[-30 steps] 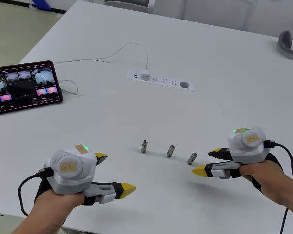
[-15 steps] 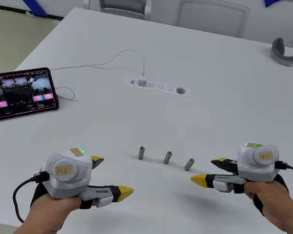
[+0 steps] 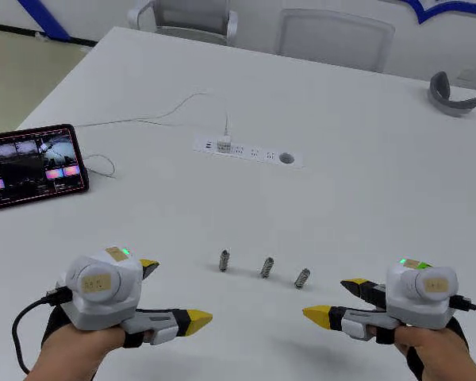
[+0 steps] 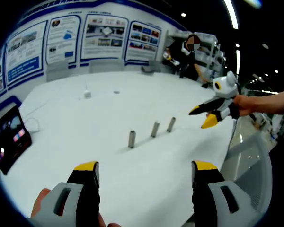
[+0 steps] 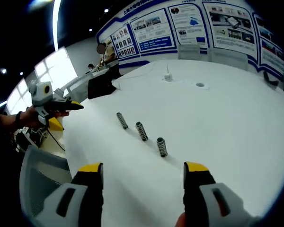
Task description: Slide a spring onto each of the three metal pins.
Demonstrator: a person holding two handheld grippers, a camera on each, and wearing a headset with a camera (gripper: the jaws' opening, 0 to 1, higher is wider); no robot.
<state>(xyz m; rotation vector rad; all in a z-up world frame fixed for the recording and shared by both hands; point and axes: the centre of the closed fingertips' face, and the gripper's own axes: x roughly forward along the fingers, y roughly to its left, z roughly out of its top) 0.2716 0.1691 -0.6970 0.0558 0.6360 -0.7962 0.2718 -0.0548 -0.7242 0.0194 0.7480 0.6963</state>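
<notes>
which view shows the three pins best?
Right gripper view: the three pins stand close and central, with spring coils plainly visible. The left gripper view shows them farther off, as plain cylinders. The head view shows them small, coils barely discernible.

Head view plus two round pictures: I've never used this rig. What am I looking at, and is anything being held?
A person holds two handheld grippers. The head view comes from their headset: left gripper, right gripper, yellow-tipped jaws open, holding nothing. Each round picture is a camera riding on one gripper, looking along its jaws. On the white table stand three pins in a row between the grippers; the right gripper view shows coils on them. Farther off lie a tablet and a power strip.
</notes>
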